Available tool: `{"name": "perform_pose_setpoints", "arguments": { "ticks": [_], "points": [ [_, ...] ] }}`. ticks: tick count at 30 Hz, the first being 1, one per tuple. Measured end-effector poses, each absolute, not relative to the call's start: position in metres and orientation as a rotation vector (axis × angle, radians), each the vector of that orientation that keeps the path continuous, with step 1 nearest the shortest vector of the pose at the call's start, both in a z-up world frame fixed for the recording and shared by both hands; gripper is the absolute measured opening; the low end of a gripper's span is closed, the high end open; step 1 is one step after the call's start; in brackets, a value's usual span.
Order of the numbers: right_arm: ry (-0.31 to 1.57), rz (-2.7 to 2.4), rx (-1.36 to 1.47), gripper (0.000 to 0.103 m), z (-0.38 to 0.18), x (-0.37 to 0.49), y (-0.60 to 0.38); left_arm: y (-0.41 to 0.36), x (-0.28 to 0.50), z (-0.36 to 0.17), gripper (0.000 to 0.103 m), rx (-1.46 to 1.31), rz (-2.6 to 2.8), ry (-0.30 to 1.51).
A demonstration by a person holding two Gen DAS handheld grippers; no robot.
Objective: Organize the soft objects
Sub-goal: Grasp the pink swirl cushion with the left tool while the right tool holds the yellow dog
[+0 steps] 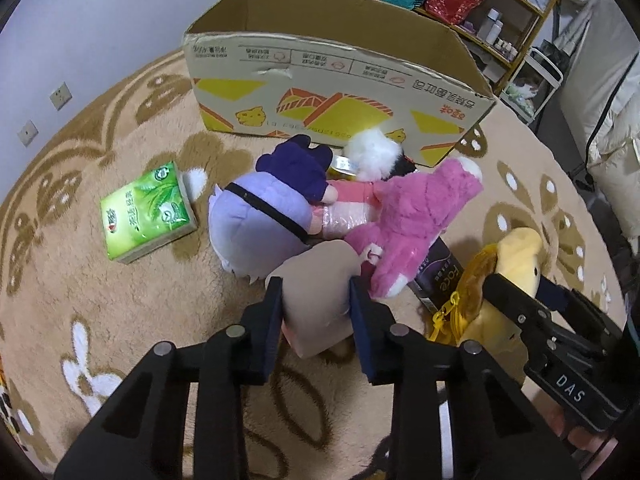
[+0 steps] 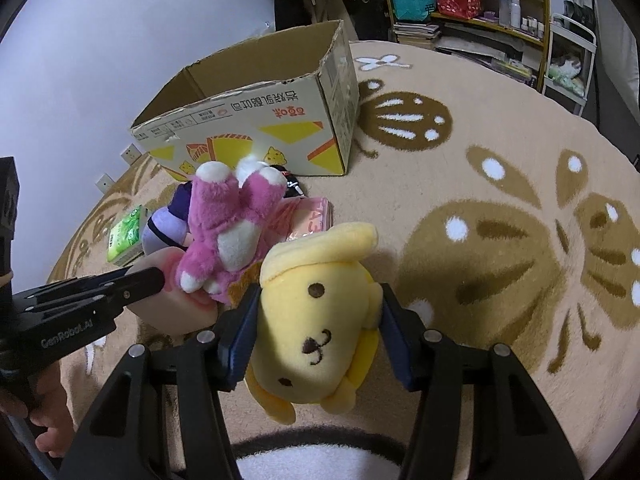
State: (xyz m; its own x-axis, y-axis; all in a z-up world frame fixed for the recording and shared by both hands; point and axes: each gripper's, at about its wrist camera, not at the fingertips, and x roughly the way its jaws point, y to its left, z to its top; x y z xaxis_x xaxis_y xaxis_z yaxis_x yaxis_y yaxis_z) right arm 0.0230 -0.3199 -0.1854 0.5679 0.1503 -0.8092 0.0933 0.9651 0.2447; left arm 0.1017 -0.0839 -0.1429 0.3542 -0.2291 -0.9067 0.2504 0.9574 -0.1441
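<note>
Yellow plush dog point(image 2: 320, 320) is squashing inside the clamped right claw point(image 2: 320, 334): light, soft, best pinched mid-body. Left claw point(image 1: 316, 320) is clamping beige soft block point(image 1: 316, 296).

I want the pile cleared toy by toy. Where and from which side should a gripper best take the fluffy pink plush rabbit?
Probably its raised white-tipped ears: the fluffy pink plush rabbit lies on top of the pile, ears pointing toward the open cardboard box and free of the lilac plush doll. Come from above on the box side, fingers either side of them. The body is bulkier and rests on other items.
</note>
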Motion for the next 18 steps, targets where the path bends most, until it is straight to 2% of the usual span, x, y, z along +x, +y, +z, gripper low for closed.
{"name": "perform_pose_setpoints", "arguments": {
  "ticks": [2, 3, 4, 7, 13, 18],
  "points": [
    [0.969, 0.032, 0.276, 0.059, -0.184, 0.022, -0.32, -0.082, 0.104, -0.145, 0.036, 0.004, -0.317, 1.188],
    [0.968, 0.031, 0.278, 0.059, -0.184, 0.021, -0.321, -0.082, 0.106, -0.146, 0.042, 0.004, -0.317, 1.196],
    [0.968, 0.03, 0.278, 0.059, -0.184, 0.021, -0.321, -0.083, 0.107, -0.146, 0.053, 0.005, -0.311, 1.199],
    [0.967, 0.034, 0.28, 0.059, -0.184, 0.02, -0.321, -0.083, 0.107, -0.149, 0.055, -0.002, -0.312, 1.201],
    [0.965, 0.036, 0.281, 0.059, -0.183, 0.02, -0.322, -0.088, 0.107, -0.154, 0.033, 0.001, -0.333, 1.205],
    [0.944, 0.051, 0.306, 0.059, -0.18, 0.021, -0.324, -0.084, 0.103, -0.144, 0.024, -0.018, -0.343, 1.18]
  ]
}}
